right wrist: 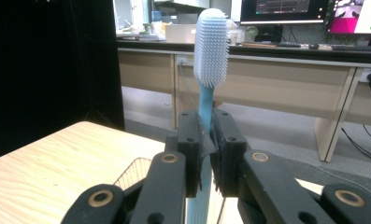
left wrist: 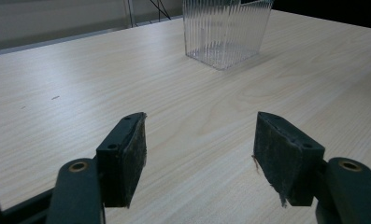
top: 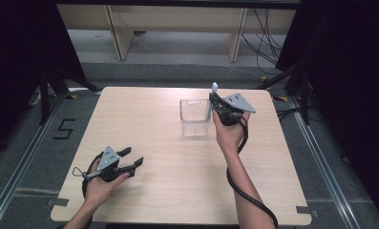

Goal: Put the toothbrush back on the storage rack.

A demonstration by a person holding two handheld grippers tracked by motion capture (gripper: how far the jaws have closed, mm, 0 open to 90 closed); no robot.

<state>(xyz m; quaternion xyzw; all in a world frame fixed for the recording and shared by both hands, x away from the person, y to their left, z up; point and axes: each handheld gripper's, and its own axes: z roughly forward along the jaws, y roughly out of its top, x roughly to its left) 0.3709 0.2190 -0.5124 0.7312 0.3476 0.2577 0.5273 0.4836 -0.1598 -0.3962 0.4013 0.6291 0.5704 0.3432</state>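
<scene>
Near edge: left gripper rests on the table, jaws apart, empty; farther — right gripper clamps an upright blue toothbrush, handle over the clear ribbed container's right rim; right gripper view reveals the bristles; left gripper view the container's ribbing.

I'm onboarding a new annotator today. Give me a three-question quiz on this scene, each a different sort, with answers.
1. True or false: the left gripper is holding something.
2. The right gripper grips which thing? A) spoon B) toothbrush C) marker
3. Fill in: the clear ribbed container stands on the ____.

Key: 1 false, its jaws are apart over bare table. 2 B, held upright, bristles on top. 3 table.
</scene>
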